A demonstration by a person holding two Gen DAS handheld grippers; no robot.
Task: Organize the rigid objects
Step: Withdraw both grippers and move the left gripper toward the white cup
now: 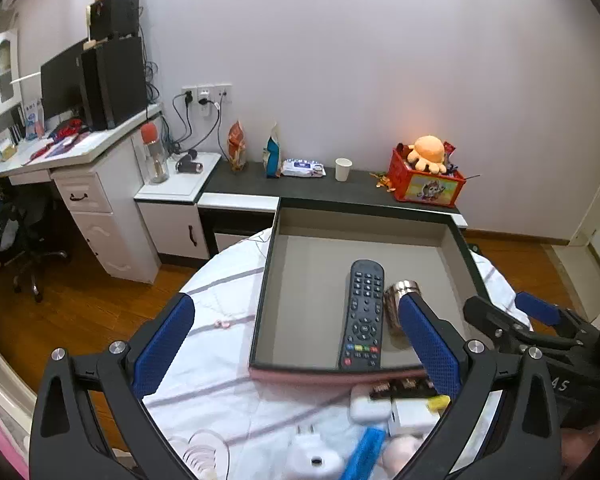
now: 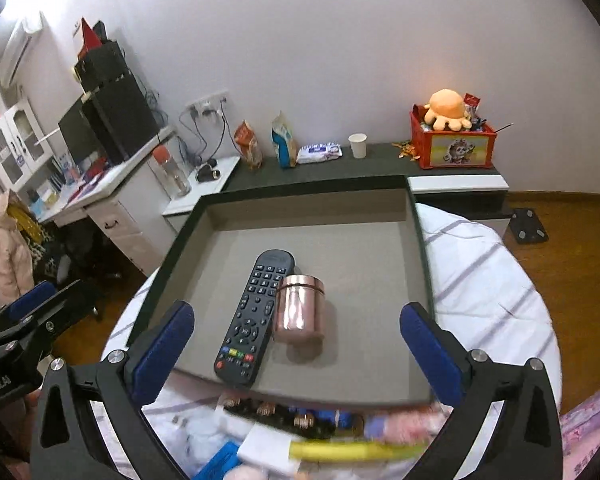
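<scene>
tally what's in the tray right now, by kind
Remote control: 1, black, lying flat
Metal canister: 1, shiny, beside the remote
Total in the tray: 2
The items heaped on the cloth in front of the tray are too blurred to count. Both grippers hold nothing.

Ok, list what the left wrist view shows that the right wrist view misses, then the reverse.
Only the left wrist view: a white plug adapter on the bedsheet near the camera, and the right gripper at the right edge.

Only the right wrist view: a wall air conditioner top left, a black scale on the wooden floor, and the left gripper at the left edge.

Both: the grey tray holding the black remote and the copper-coloured metal canister side by side, plus the red toy box with the orange plush.
</scene>
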